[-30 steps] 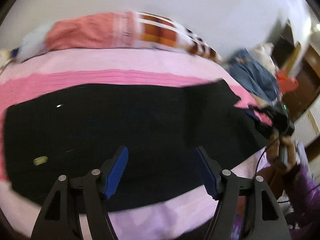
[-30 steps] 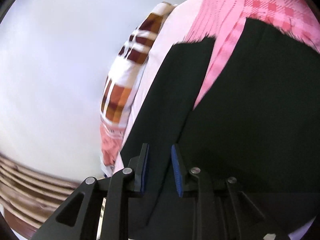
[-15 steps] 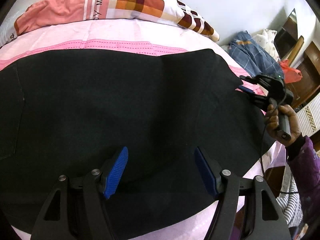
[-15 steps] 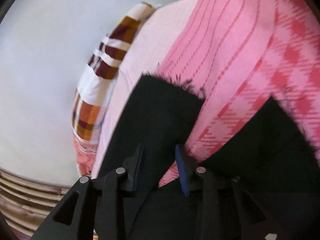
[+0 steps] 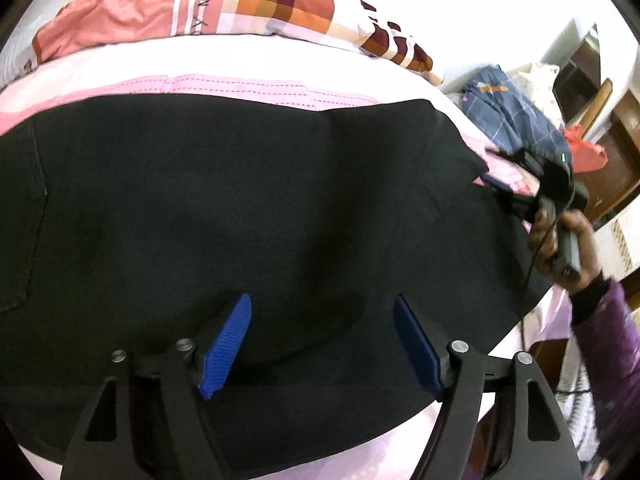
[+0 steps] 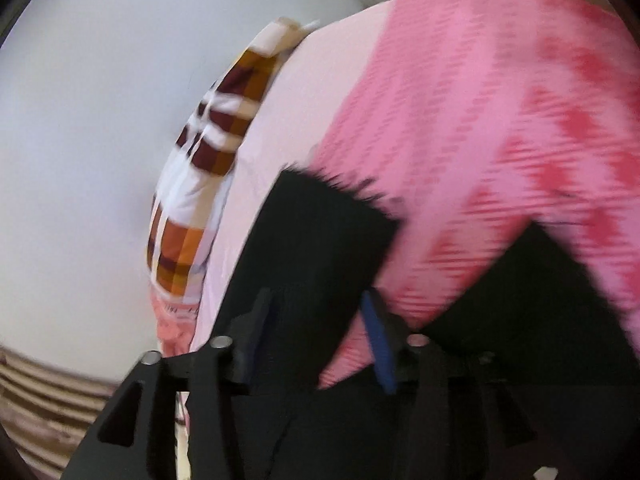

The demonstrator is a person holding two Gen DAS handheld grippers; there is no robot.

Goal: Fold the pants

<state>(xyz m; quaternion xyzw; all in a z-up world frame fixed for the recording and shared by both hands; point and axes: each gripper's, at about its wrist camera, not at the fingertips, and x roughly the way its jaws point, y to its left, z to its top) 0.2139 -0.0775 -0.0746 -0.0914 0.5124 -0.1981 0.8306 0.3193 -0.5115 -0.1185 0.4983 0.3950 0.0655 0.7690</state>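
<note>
Black pants point(image 5: 224, 200) lie spread flat across a pink bed. My left gripper point(image 5: 322, 344) is open and empty, hovering just above the pants near their front edge. My right gripper point(image 5: 504, 188) shows in the left wrist view at the pants' far right end, by the leg hems. In the right wrist view my right gripper point(image 6: 316, 336) is open, its fingers either side of one black pant leg end point(image 6: 316, 240) with a frayed hem. The other leg point(image 6: 532, 304) lies to the right.
A pink checked bedsheet point(image 6: 480, 140) covers the bed. A patchwork pillow point(image 5: 256, 4) lies along the wall at the back. Blue checked clothes point(image 5: 508, 112) and a red item point(image 5: 584, 144) are heaped past the bed's right end, by wooden furniture.
My right gripper has opened from nearly shut and slid toward the leg's hem end. My left gripper moved closer over the pants and stayed open.
</note>
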